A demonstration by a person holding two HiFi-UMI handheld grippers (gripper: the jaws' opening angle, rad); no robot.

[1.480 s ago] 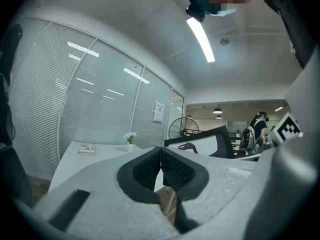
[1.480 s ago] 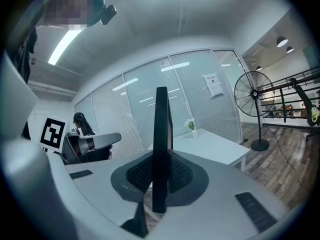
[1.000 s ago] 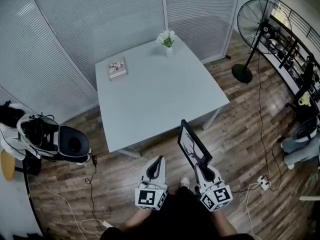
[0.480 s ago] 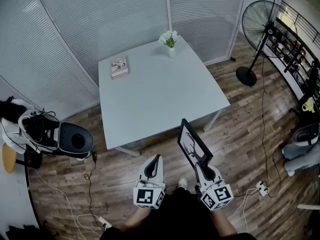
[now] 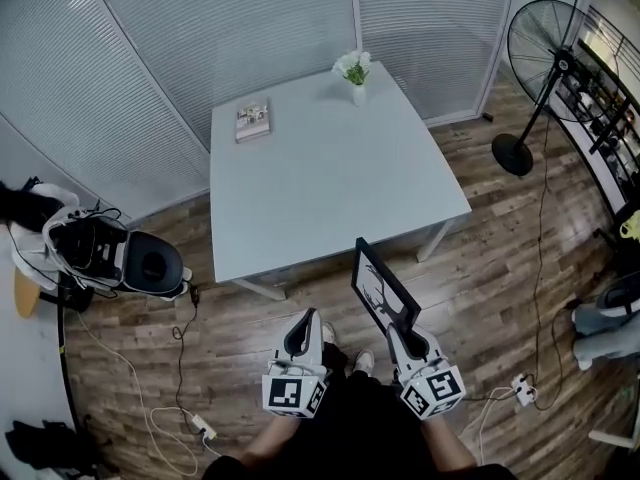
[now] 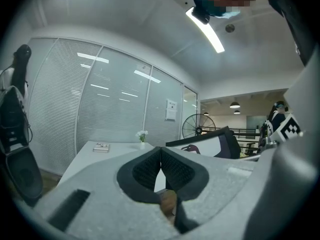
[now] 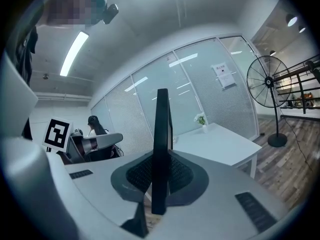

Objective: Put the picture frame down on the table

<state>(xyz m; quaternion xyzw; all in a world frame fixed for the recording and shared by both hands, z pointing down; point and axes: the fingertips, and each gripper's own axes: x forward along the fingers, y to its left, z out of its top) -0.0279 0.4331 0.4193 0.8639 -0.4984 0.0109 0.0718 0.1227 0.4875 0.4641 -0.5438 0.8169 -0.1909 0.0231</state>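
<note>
The black picture frame (image 5: 382,290) with a deer picture stands on edge in my right gripper (image 5: 403,331), whose pads are shut on its lower edge. It hangs over the wooden floor, just short of the near edge of the pale grey table (image 5: 330,183). In the right gripper view the picture frame (image 7: 161,154) rises edge-on between the two pads. My left gripper (image 5: 305,326) is beside it on the left, shut with nothing held; its pads (image 6: 161,170) meet at the tips. In the left gripper view the picture frame (image 6: 210,143) shows at the right.
On the table, a small book (image 5: 253,119) lies at the far left and a vase of white flowers (image 5: 355,72) stands at the far corner. A standing fan (image 5: 549,68) is at the right. A black chair (image 5: 115,260) and cables (image 5: 180,378) lie on the floor at the left.
Both grippers and the frame have come a little closer to the table's near edge. The view has shifted, so the table sits further right and lower in the picture.
</note>
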